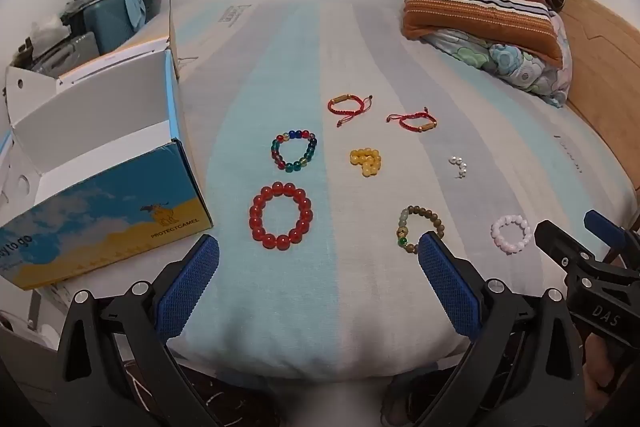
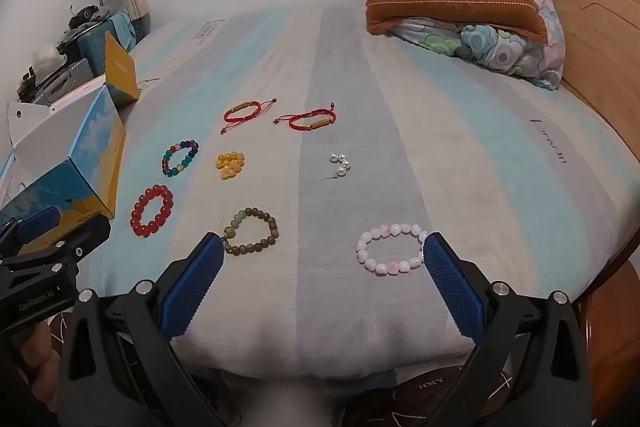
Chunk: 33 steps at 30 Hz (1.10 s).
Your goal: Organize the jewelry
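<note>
Both tongs are spread wide and carry nothing. The left tongs (image 1: 318, 247) hover over the near edge of the striped blue-and-grey bed sheet (image 1: 280, 67); the right tongs (image 2: 322, 247) hover just beside them, further right.

Eight pieces of jewelry lie loose on the bed, each apart from the others:
- large red glass-bead bracelet (image 1: 281, 215), nearest the box
- multicoloured glass-bead bracelet (image 1: 294, 150)
- bunched yellow bead bracelet (image 1: 365, 161)
- two red cord bracelets with gold tube charms (image 1: 350, 105) (image 1: 414, 120), furthest back
- small cluster of white pearl beads (image 1: 458, 165)
- brown wooden-bead bracelet with green stones (image 2: 251, 231), partly behind one left finger in the left view
- pale pink bead bracelet (image 2: 390, 247), touching or just beside the right tongs' right-hand finger

An open blue-and-yellow cardboard box with a white interior (image 1: 100, 155) stands at the bed's left edge. What shows of its inside holds no jewelry.

Judgement: the task stands at its beginning. Nothing appears sorted or stored; all eight pieces remain to be gathered, presumably into the box.
</note>
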### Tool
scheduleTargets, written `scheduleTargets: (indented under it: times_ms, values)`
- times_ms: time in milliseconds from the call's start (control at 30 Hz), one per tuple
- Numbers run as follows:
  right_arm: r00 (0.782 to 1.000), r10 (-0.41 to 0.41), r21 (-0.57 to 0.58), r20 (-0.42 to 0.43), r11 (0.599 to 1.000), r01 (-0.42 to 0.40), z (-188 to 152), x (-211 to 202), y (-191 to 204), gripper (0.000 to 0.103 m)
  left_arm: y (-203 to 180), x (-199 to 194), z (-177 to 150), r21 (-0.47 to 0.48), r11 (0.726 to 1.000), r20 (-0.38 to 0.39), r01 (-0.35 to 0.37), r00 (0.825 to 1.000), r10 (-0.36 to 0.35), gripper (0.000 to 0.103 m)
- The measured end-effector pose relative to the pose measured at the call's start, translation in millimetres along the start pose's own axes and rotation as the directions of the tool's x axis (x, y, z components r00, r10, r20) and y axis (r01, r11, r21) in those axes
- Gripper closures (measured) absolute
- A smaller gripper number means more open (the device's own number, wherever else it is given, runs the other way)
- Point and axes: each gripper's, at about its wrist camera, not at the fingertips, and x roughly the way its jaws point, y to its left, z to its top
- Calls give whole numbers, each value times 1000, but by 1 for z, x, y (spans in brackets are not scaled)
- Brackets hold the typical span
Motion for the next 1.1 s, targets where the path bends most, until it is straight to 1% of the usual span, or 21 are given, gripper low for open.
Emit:
scheduleTargets:
  times_ms: [200, 267, 300, 467, 1100]
  values:
    - [1000, 0, -7, 1, 1000, 0, -1, 2, 5, 7, -6, 0, -1, 13, 999, 0, -30, 1000, 30, 6]
    - [1000, 4, -4, 0, 1000, -4, 2, 2, 5, 7, -9, -1, -1, 16, 999, 2, -30, 1000, 30, 6]
    - [1000, 2, -2, 2, 1000, -2, 2, 1, 5, 7, -2, 1, 0, 6, 1000, 1, -16, 1000, 16, 6]
    - [1000, 0, -1, 7, 1000, 0, 2, 1, 9, 7, -1, 3, -2, 4, 1000, -7, -17, 1000, 17, 6]
    - [1000, 2, -6, 18, 1000, -2, -1, -6, 4, 7, -2, 1, -4, 8, 1000, -1, -28, 1000, 28, 6]
